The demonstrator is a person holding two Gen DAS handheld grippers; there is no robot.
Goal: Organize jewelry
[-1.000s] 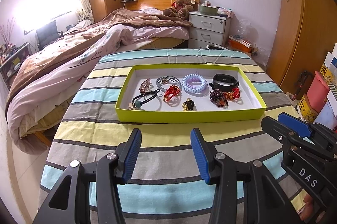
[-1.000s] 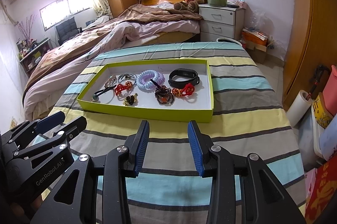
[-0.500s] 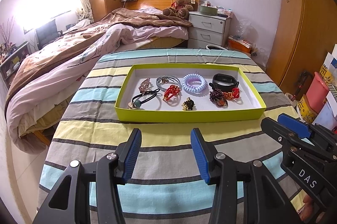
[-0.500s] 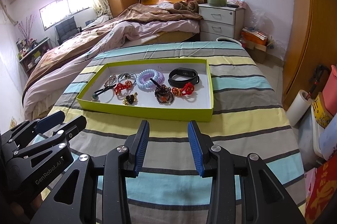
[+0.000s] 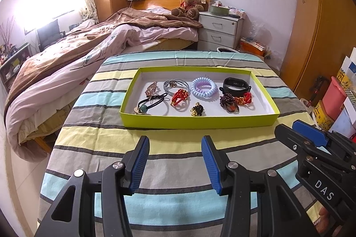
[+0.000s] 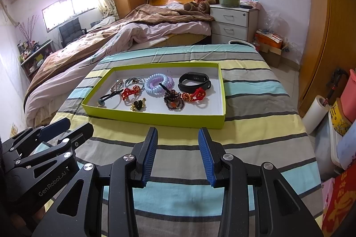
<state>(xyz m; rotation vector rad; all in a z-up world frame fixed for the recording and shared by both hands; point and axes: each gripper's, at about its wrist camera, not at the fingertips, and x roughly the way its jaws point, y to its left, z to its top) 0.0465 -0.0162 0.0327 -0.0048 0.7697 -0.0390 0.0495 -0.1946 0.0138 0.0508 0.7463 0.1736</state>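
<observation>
Before the tray (image 5: 200,123), both tools (image 5: 175,143) (image 6: 178,135) hang agape.

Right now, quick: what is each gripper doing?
Left gripper: open, holding nothing.
Right gripper: open, holding nothing.

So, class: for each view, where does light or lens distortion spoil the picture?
Left wrist view: the window is blown out to white glare. Right wrist view: the window keeps its frame. Both views: fisheye bends the striped cloth at the edges.
</observation>
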